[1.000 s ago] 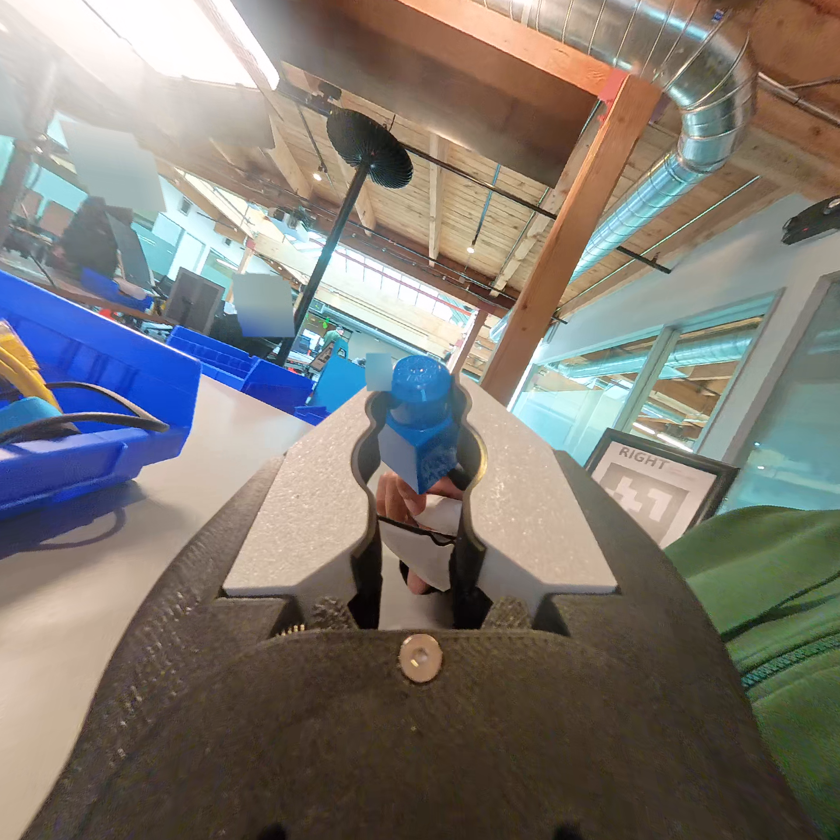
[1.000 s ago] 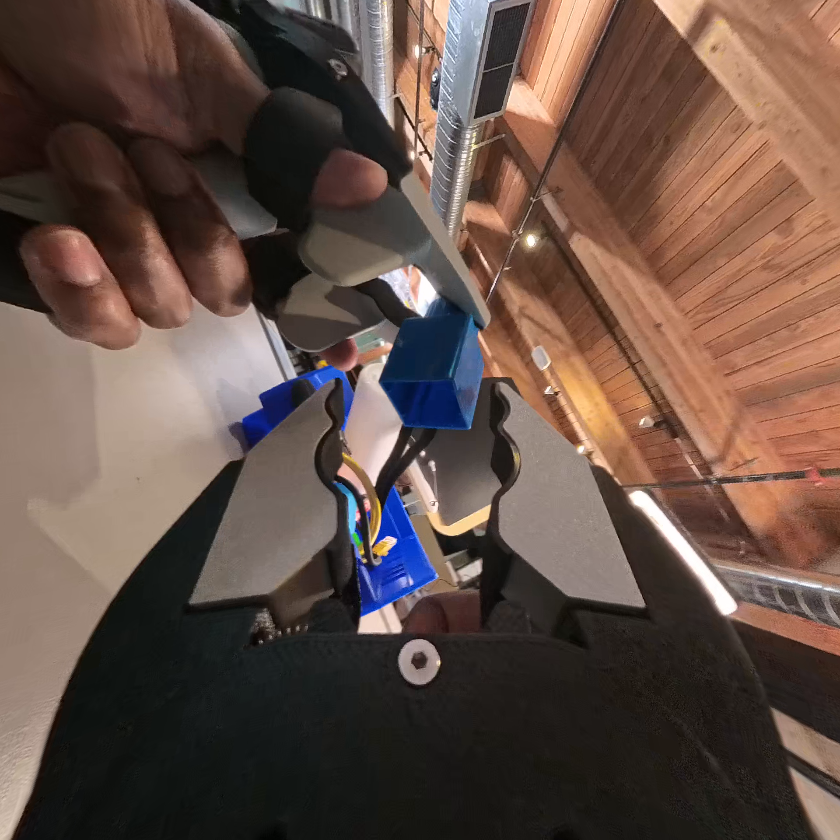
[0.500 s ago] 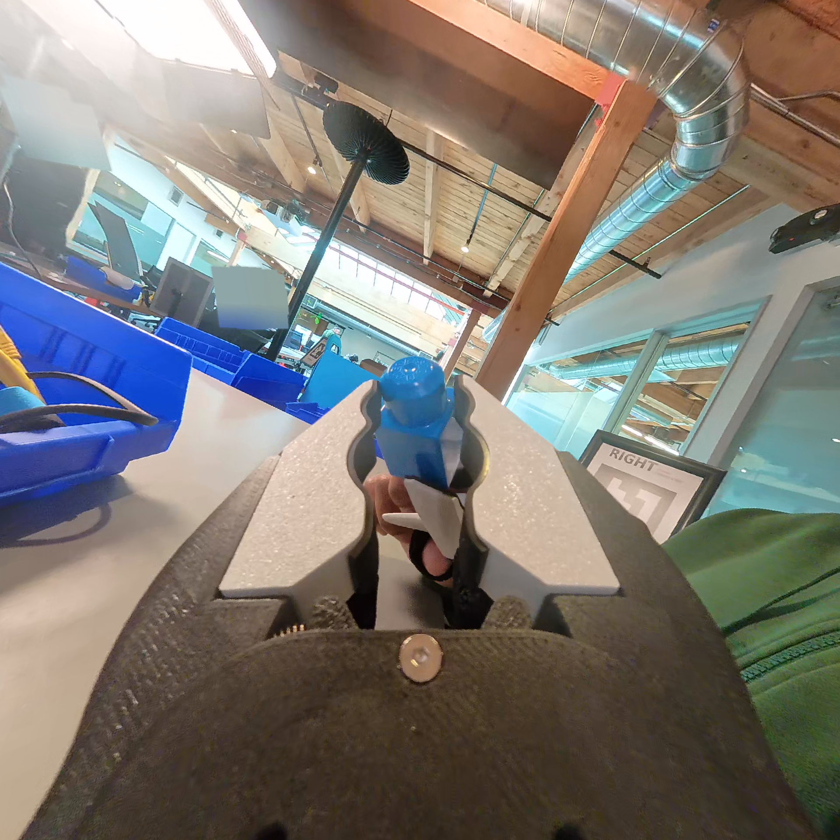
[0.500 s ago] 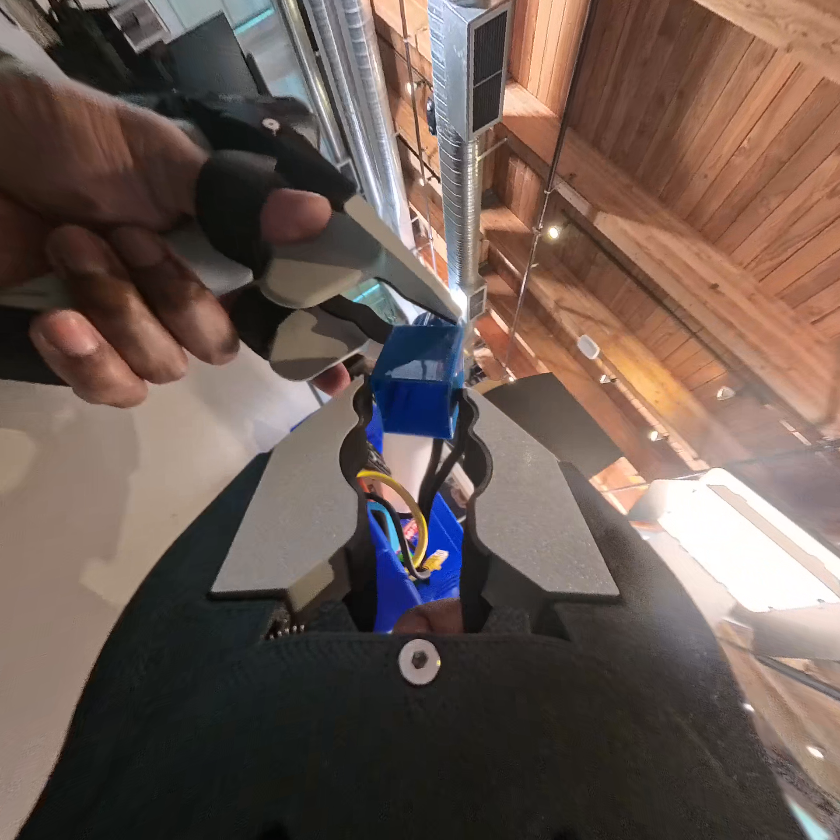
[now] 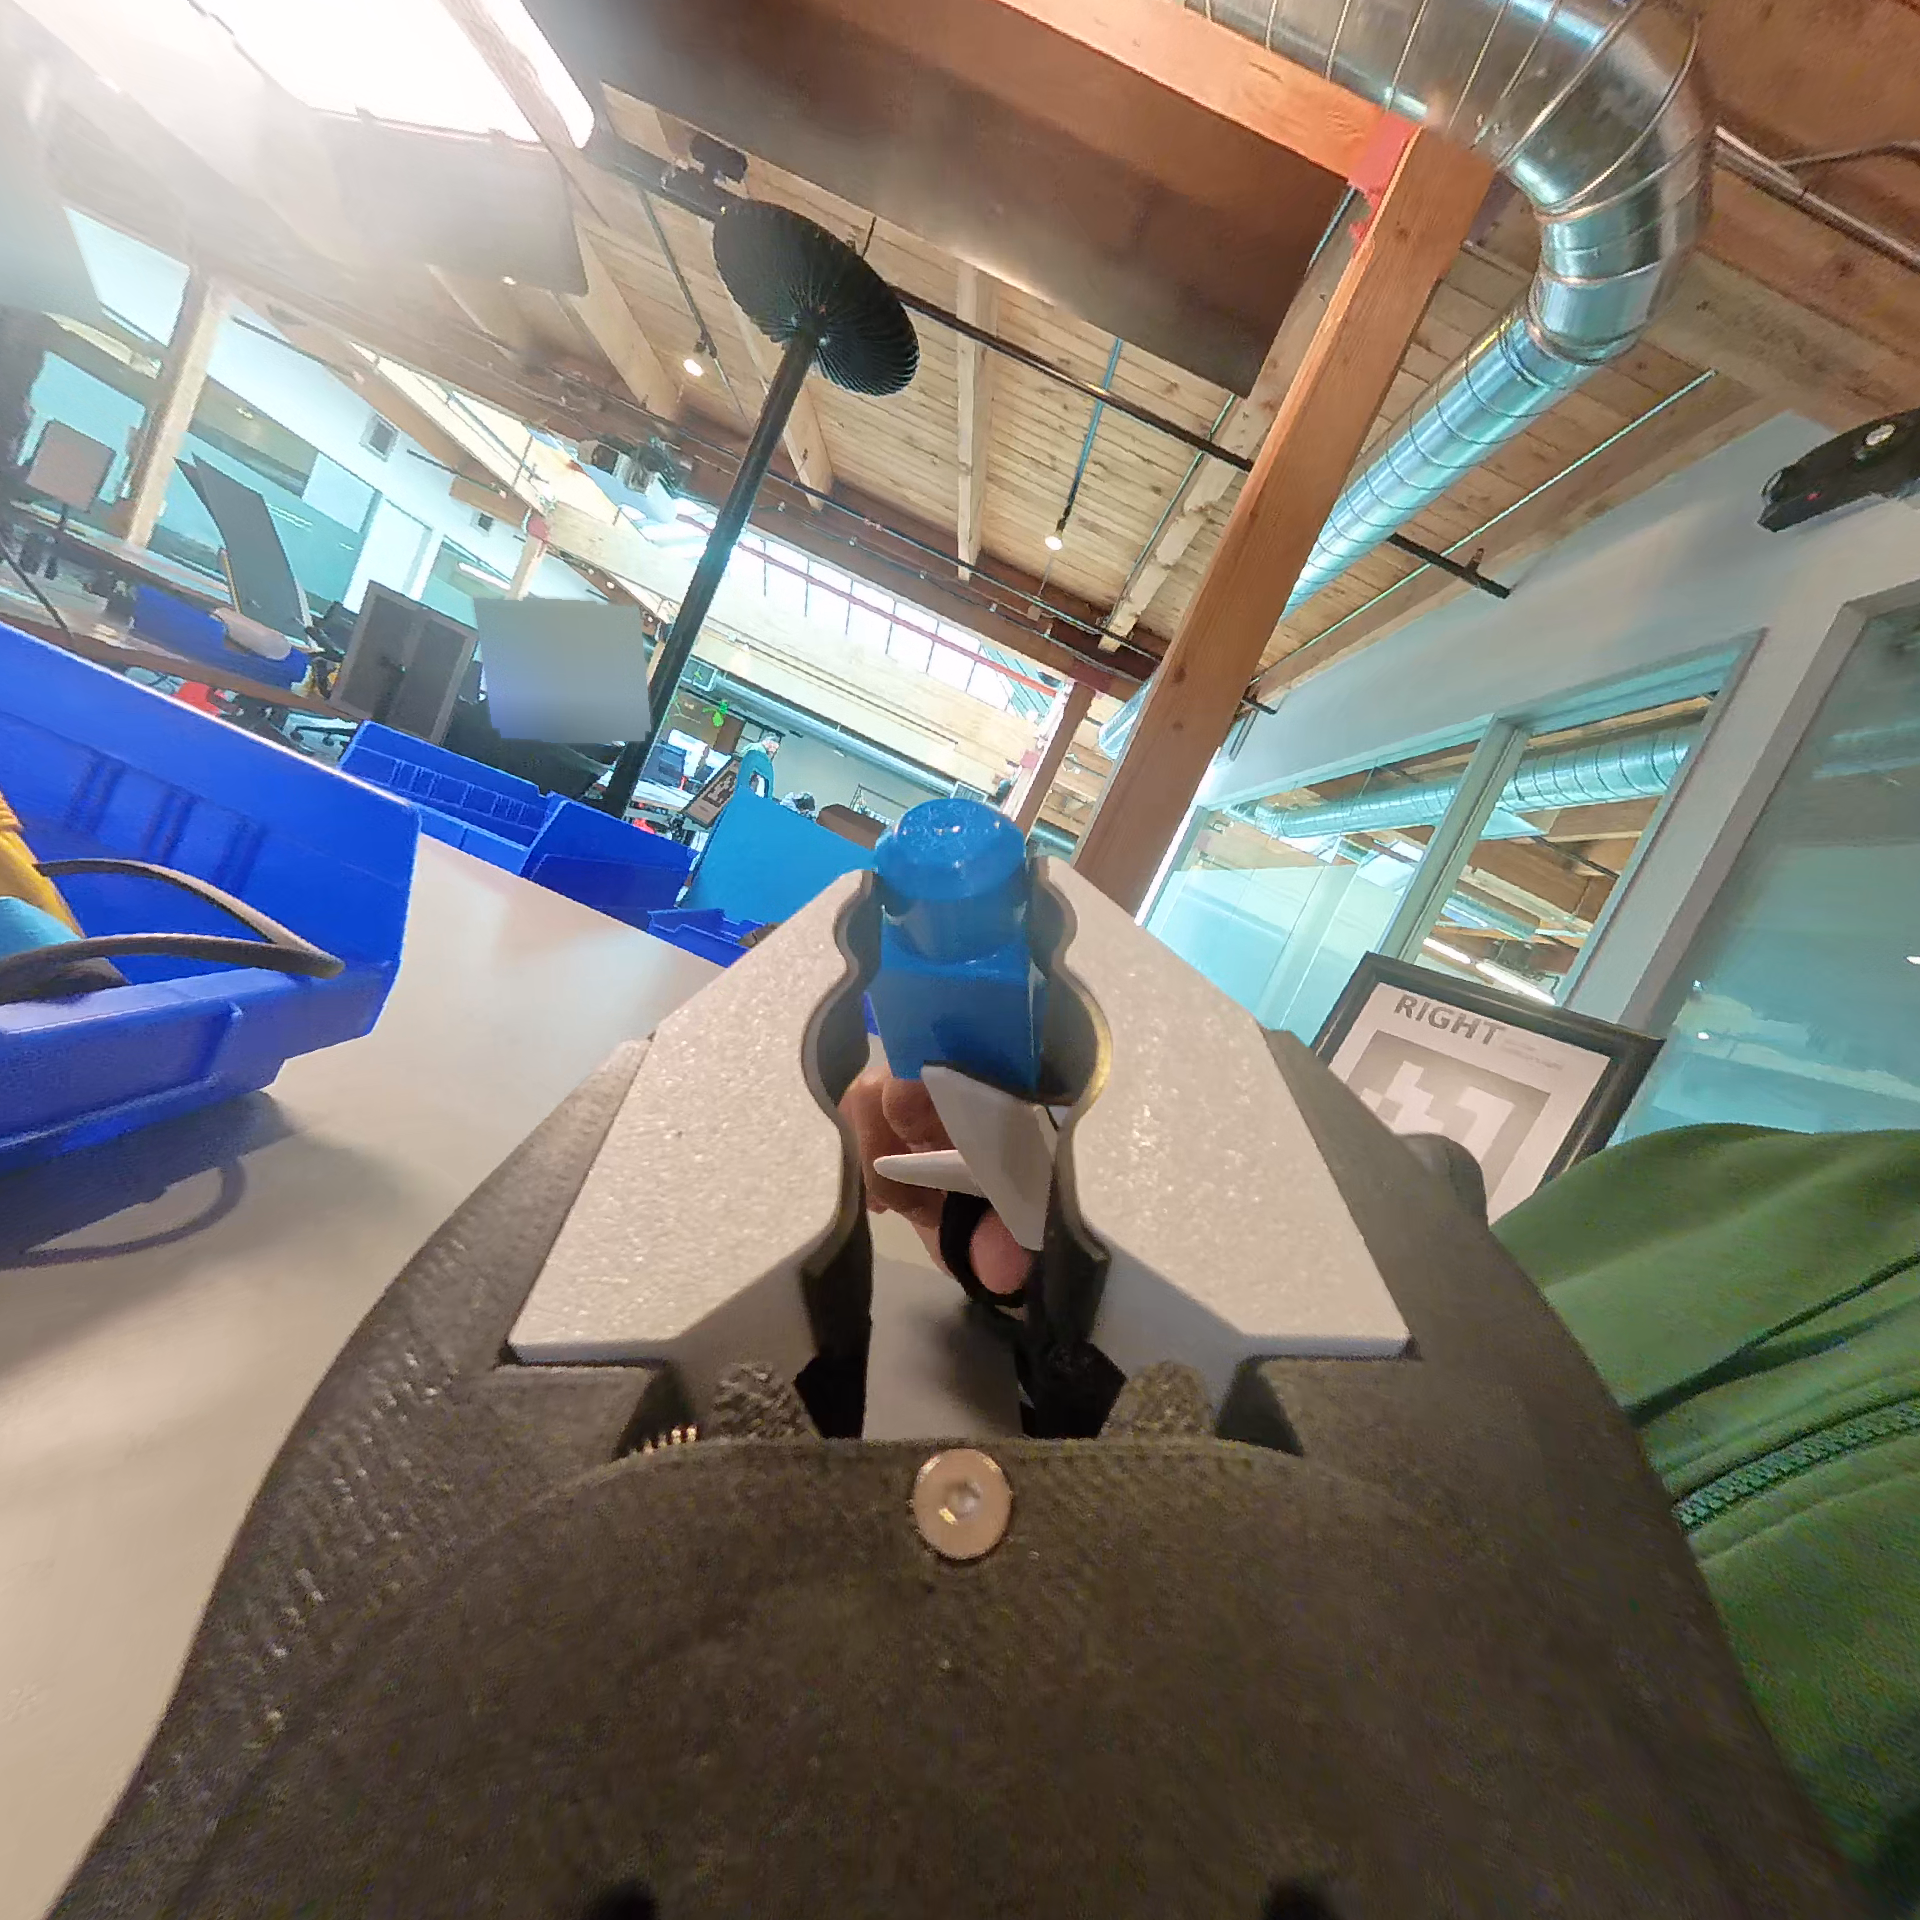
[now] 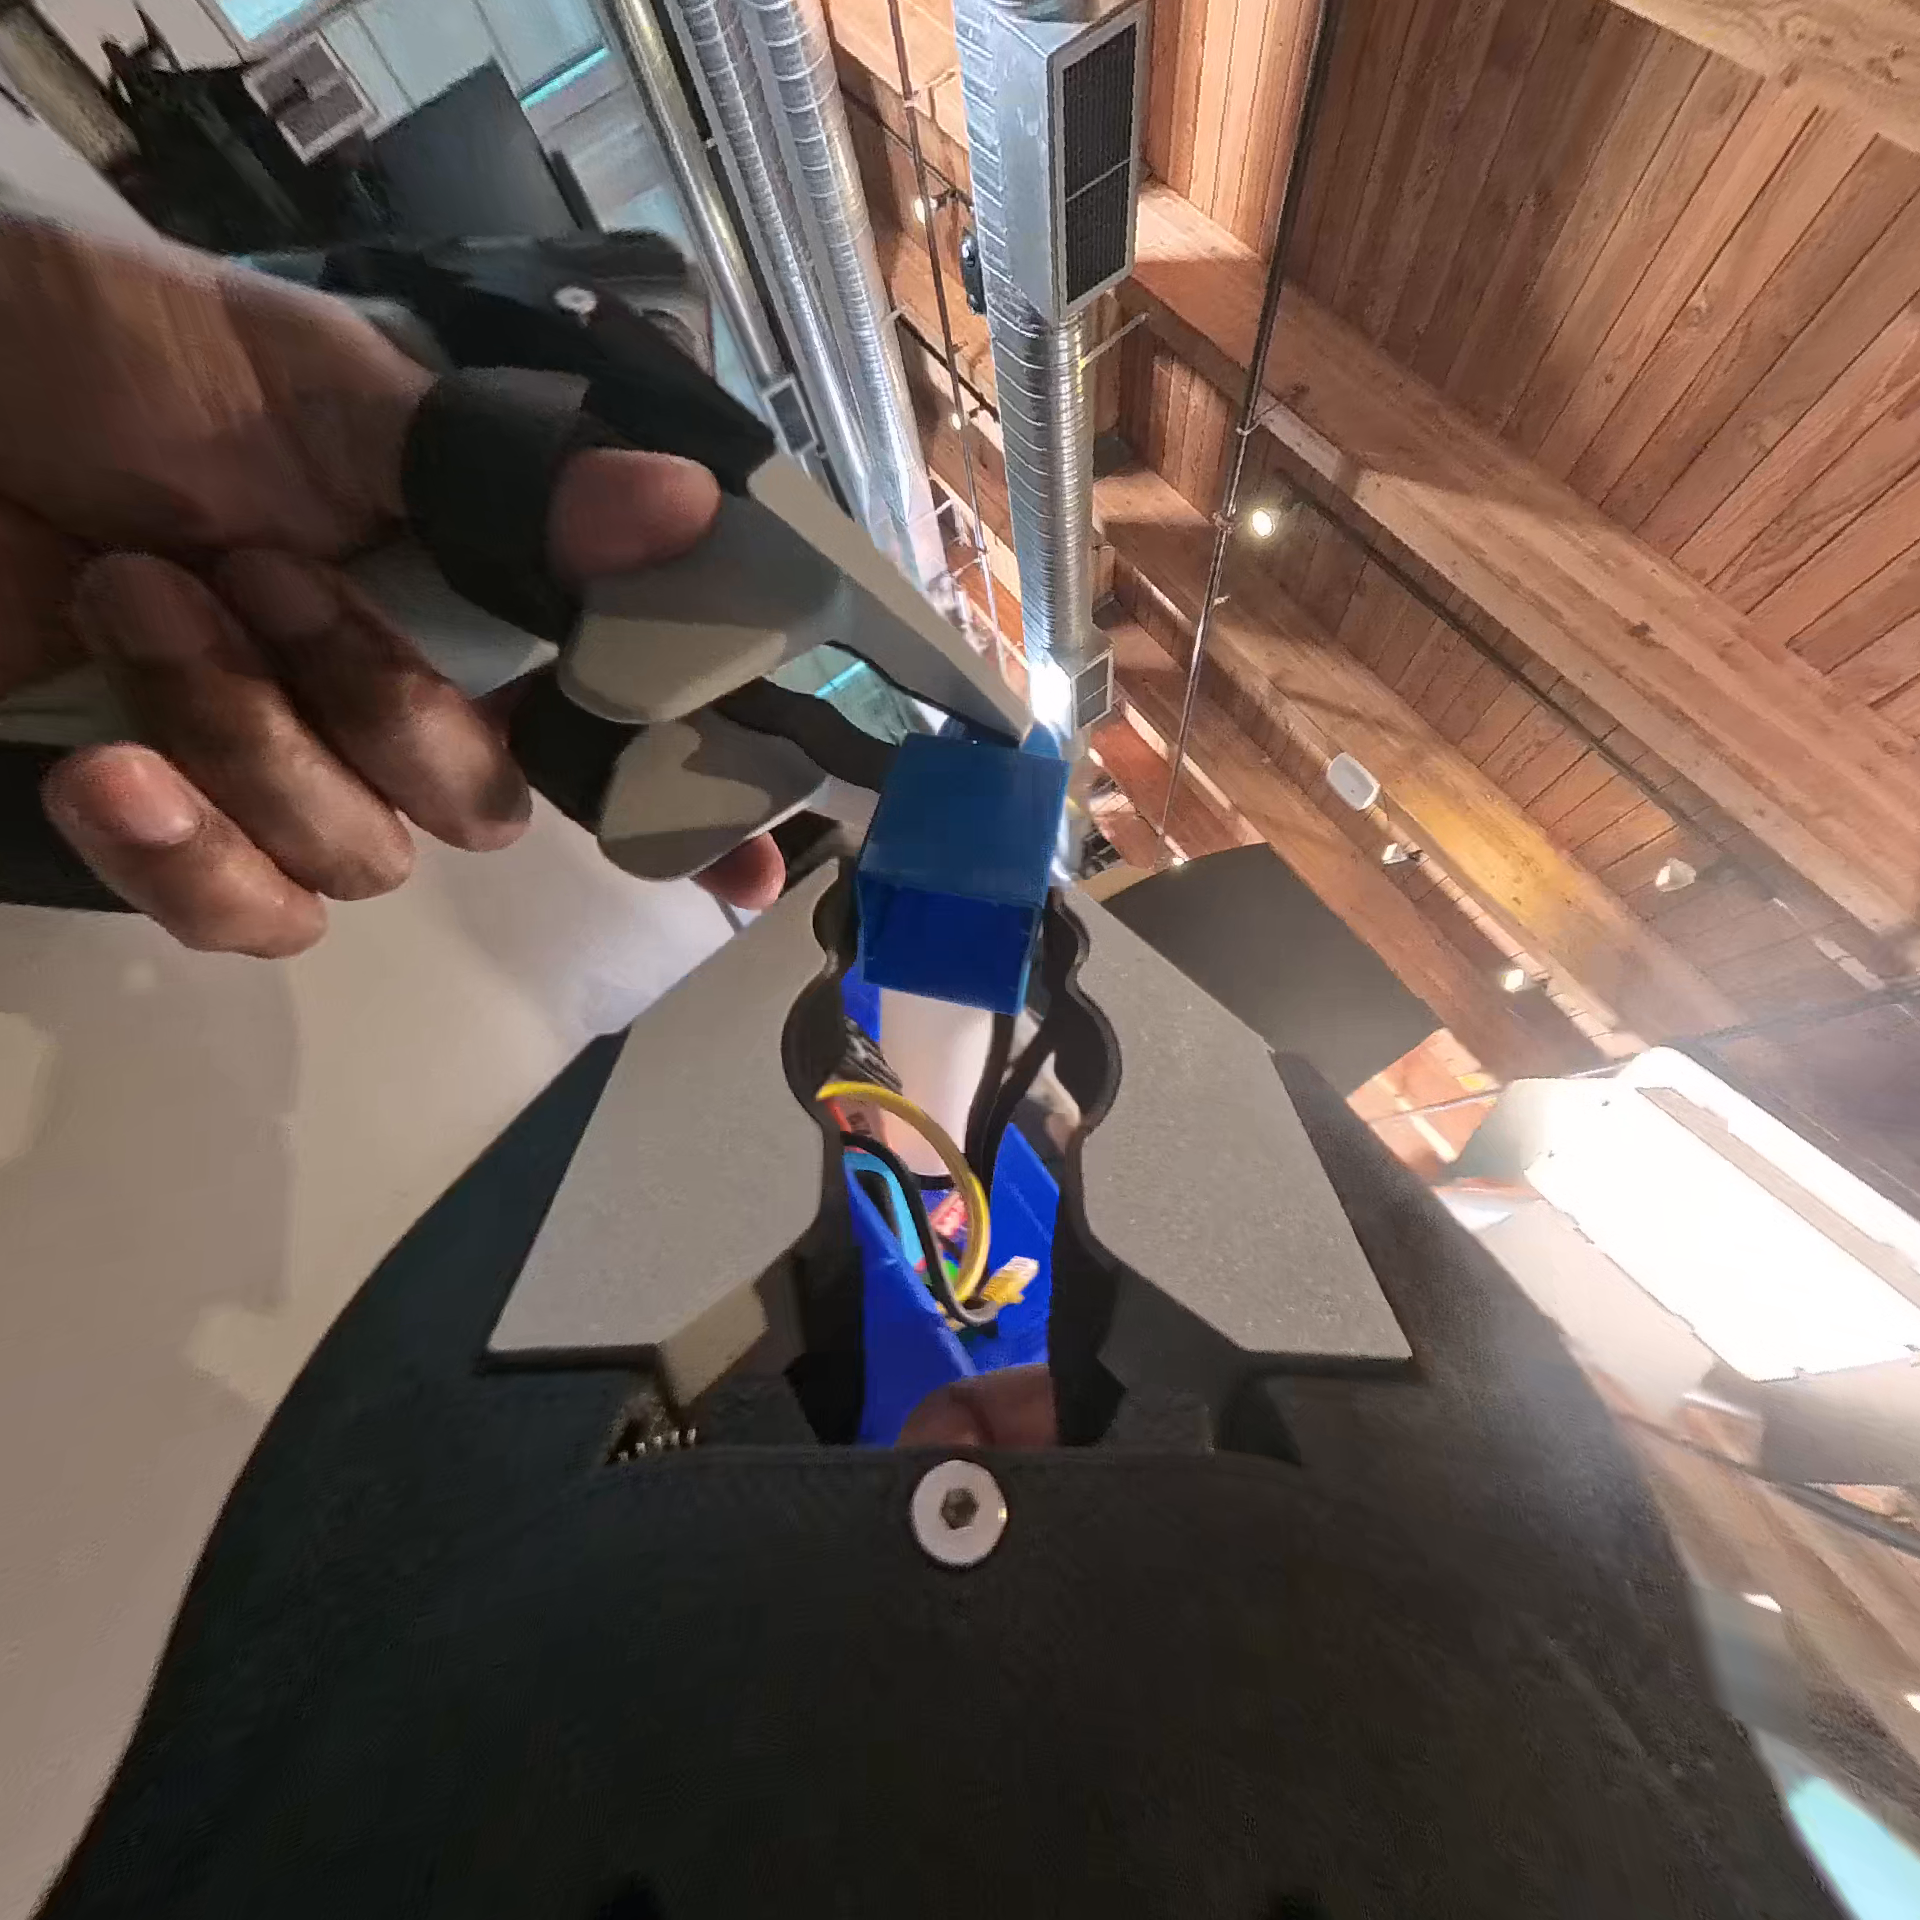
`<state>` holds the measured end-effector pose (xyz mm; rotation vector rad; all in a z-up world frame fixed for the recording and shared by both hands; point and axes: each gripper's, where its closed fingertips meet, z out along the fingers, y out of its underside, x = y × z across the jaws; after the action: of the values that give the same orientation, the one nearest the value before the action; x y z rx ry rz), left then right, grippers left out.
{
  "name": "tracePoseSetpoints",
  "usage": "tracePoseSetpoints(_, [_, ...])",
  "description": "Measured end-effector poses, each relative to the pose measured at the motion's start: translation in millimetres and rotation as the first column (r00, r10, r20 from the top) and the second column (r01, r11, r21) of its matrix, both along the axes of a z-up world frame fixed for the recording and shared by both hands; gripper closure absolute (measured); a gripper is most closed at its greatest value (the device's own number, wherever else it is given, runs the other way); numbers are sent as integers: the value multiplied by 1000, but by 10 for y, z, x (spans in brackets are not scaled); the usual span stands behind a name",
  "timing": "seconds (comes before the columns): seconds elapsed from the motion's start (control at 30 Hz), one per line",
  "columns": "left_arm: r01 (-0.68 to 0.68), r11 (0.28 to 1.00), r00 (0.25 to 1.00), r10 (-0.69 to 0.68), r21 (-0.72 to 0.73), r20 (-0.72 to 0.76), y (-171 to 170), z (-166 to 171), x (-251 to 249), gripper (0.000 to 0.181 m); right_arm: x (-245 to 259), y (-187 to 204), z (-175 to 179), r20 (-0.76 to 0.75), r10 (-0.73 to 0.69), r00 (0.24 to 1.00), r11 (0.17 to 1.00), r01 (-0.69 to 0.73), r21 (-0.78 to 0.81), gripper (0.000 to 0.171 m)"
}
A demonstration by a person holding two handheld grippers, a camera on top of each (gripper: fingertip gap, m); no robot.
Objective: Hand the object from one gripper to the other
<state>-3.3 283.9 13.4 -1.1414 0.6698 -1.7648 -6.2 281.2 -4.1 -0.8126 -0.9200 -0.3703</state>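
Both tools meet on one small blue plastic block with a round cap [image 5: 954,940]. The left gripper [image 5: 951,914] pinches its capped end, and the right gripper [image 6: 951,914] clamps its square end, above the grey tabletop [image 5: 436,1039].

Grey tabletop [image 5: 436,1049], matte, plain. Large blue bin [image 5: 197,935] sits on it at left, black cable [image 5: 177,940] draped over its front rim. More blue bins [image 5: 540,831] at the far edge. Black-framed marker sign [image 5: 1475,1081] stands at right.
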Motion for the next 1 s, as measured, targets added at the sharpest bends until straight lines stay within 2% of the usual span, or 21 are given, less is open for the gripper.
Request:
tracePoseSetpoints(0.2, [14,1000,1000,-14,0,-16,-32,-8,39,131,50,-17,31,-158,148,976,973,-172,-155,134])
tracePoseSetpoints(0.27, [29,999,999,-29,12,-33,-70,-27,68,131,19,-47,6,-182,203,962,951,-238,-197,135])
tracePoseSetpoints(0.33, [45,998,998,-43,35,-48,-115,-43,83,142,-2,-69,-2,-189,225,956,942,-263,-210,135])
tracePoseSetpoints(0.67, [-46,998,998,47,45,-33,13,-13,1,144,-6,2,-74,-128,168,977,959,-192,-208,133])
tracePoseSetpoints(0.9, [-57,997,998,59,56,-30,13,-2,-8,145,-248,-83,-364,78,202,976,959,-181,-216,137])
tracePoseSetpoints(1.0, [-73,995,997,76,64,-35,26,-3,-11,146,-245,-73,-364,86,187,978,964,-166,-207,136])
